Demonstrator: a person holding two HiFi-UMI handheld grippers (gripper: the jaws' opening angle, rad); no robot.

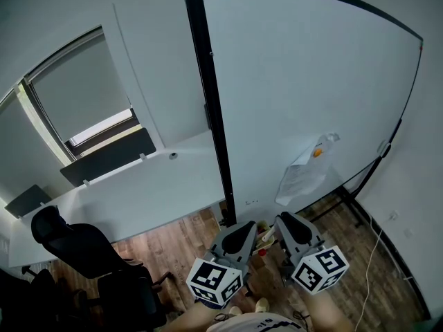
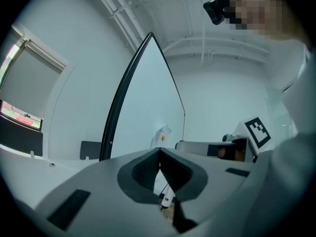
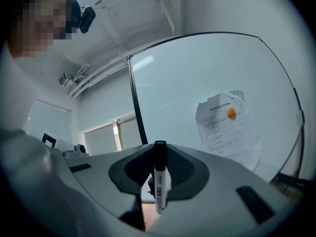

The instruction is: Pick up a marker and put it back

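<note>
Black-capped, white-bodied marker (image 3: pixel 159 177) stands upright, pinched between the pads of the right gripper (image 3: pixel 160 149). On the left gripper (image 2: pixel 159 154) the jaws are pressed together, nothing between them. Both hover by the lower edge of the whiteboard (image 1: pixel 297 81), near a paper sheet (image 3: pixel 229 127) under an orange magnet (image 3: pixel 230 112). Below the left jaws there is possibly another marker, too small to tell.

A black-framed whiteboard (image 1: pixel 304 81) stands just ahead of my fingers (image 1: pixel 239 238), with a paper sheet (image 1: pixel 302 175) stuck low on it. Left of them a long white desk (image 1: pixel 138 196) runs under a blinded window (image 1: pixel 76 88). A black office chair (image 1: pixel 86 251) sits on the wood floor (image 1: pixel 176 244).
</note>
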